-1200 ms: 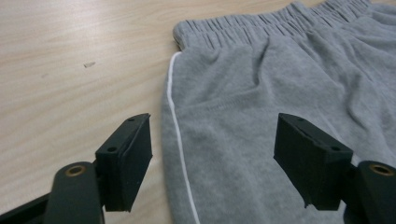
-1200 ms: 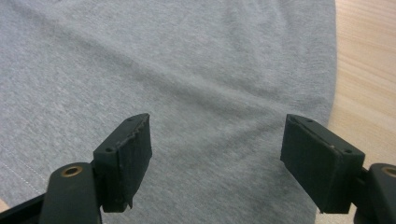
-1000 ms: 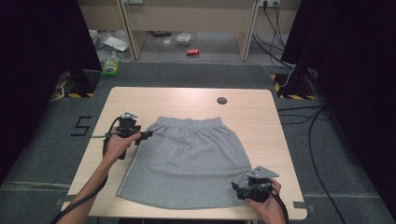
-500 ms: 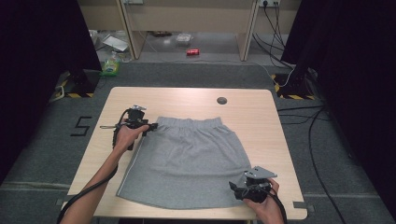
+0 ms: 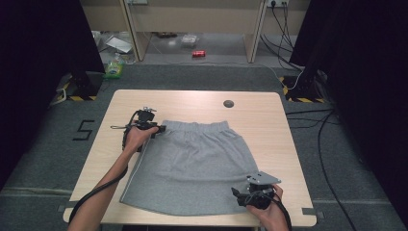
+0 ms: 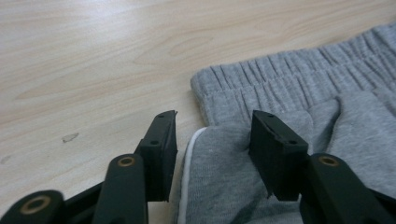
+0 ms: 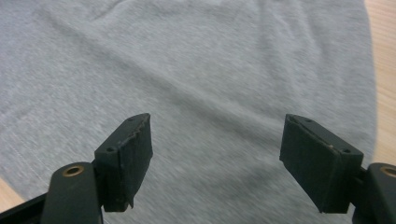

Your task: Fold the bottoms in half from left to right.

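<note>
As a grey cotton skirt (image 5: 192,163) lies flat mid-desk, the left gripper (image 6: 212,140) straddles its waistband corner, jaws spread; the right gripper (image 7: 215,154) hovers spread over the hem. Pinching likely follows.

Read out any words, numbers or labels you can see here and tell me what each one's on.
"5": black numeral on the grey floor left of the table.
Red can on the far floor: printing too small to read.
Green packet on the floor: label too blurred.
Grey skirt: no text visible.
</note>
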`<act>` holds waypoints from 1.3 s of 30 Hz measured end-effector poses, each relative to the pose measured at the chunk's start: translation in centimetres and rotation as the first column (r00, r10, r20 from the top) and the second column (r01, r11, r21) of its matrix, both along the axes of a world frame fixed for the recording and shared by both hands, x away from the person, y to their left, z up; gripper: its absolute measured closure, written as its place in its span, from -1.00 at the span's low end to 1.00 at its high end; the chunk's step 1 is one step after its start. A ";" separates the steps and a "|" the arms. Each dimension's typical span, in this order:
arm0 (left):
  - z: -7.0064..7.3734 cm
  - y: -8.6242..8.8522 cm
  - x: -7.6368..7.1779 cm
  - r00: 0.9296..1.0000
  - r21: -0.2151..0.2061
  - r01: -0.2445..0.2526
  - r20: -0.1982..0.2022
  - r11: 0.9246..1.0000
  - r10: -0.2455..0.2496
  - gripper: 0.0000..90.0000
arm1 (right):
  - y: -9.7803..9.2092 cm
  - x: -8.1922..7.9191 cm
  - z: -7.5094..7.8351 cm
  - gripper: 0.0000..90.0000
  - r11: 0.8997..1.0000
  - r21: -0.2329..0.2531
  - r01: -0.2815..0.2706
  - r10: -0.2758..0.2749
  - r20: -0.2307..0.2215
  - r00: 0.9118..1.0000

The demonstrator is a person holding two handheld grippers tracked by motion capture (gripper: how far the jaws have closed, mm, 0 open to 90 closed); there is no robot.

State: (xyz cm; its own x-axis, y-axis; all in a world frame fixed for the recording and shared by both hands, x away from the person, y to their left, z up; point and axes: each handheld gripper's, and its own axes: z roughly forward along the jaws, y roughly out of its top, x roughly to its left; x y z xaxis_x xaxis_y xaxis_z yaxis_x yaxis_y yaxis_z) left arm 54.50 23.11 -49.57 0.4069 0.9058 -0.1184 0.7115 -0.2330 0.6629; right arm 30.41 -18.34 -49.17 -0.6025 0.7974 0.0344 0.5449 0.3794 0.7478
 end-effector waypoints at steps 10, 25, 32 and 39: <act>-0.5 -0.7 0.8 1.000 0.056 0.022 -0.015 0.998 -0.021 0.32 | 2.7 -0.1 -0.4 -0.42 0.998 0.001 -0.069 0.069 0.002 0.998; -0.5 -1.1 0.7 0.999 0.108 0.044 0.018 0.993 -0.047 0.70 | 9.9 0.5 -0.6 -0.41 0.981 0.041 -0.190 0.189 0.017 0.982; -0.5 -0.7 0.5 0.998 0.141 0.052 0.023 0.989 -0.056 0.72 | 14.0 0.8 -0.3 -0.40 0.965 0.058 -0.255 0.254 0.028 0.967; -0.4 0.7 0.0 0.999 0.157 0.041 0.026 0.987 -0.045 0.73 | 16.6 1.1 -0.3 -0.39 0.950 0.097 -0.298 0.298 0.017 0.954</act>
